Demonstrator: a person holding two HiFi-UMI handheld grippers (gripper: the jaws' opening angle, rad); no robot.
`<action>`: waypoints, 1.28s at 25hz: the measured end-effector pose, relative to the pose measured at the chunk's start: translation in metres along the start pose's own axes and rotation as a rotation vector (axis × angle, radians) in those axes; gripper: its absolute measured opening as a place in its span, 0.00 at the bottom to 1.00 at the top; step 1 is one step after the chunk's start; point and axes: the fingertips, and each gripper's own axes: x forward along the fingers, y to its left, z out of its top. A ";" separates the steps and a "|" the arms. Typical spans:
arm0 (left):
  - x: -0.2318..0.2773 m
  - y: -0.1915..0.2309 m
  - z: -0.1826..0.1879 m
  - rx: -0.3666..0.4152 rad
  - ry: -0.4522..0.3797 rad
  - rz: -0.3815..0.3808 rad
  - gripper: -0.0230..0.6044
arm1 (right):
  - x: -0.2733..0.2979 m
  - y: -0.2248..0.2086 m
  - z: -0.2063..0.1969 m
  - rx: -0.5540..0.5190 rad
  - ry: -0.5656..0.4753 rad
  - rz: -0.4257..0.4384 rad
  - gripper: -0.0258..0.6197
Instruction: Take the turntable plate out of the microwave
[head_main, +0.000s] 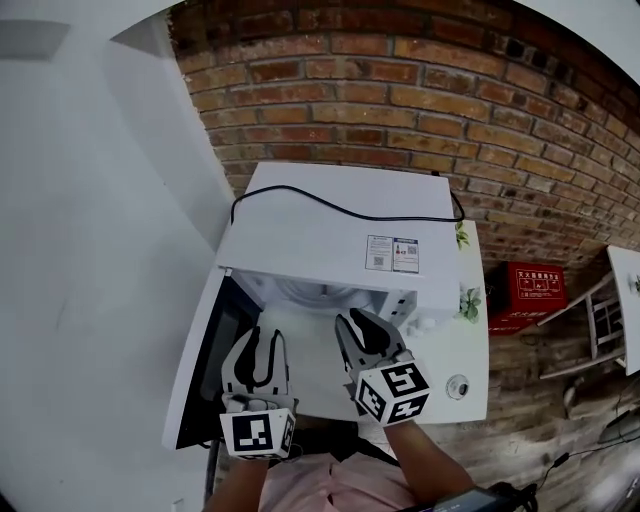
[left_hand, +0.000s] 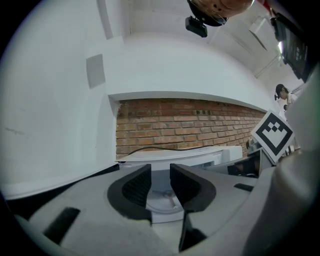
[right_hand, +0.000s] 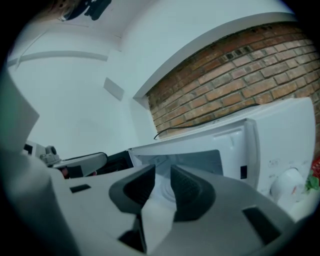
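Observation:
A white microwave (head_main: 330, 245) stands against the brick wall, its door (head_main: 200, 365) swung out to the left. Inside the cavity the round turntable plate (head_main: 322, 296) lies flat; it also shows between the jaws in the left gripper view (left_hand: 163, 199). My left gripper (head_main: 262, 342) hovers in front of the cavity's left half, jaws parted with nothing between them (left_hand: 160, 174). Just before the cavity's right half is my right gripper (head_main: 362, 325), its jaws likewise apart and empty (right_hand: 162, 174). Neither gripper touches the plate.
A black cable (head_main: 340, 210) lies across the microwave's top. The control knob (head_main: 458, 387) sits on the right panel. A red box (head_main: 526, 290) and a white frame (head_main: 605, 320) stand on the floor at the right. A white wall (head_main: 90, 250) runs along the left.

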 end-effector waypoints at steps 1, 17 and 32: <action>0.003 0.002 0.002 0.003 -0.003 0.003 0.23 | 0.003 0.000 0.003 -0.001 -0.001 0.004 0.20; 0.047 0.011 -0.042 -0.039 0.072 -0.109 0.23 | 0.051 -0.029 -0.050 0.114 0.121 -0.096 0.20; 0.070 0.005 -0.102 -0.090 0.162 -0.190 0.23 | 0.078 -0.052 -0.111 0.179 0.221 -0.177 0.20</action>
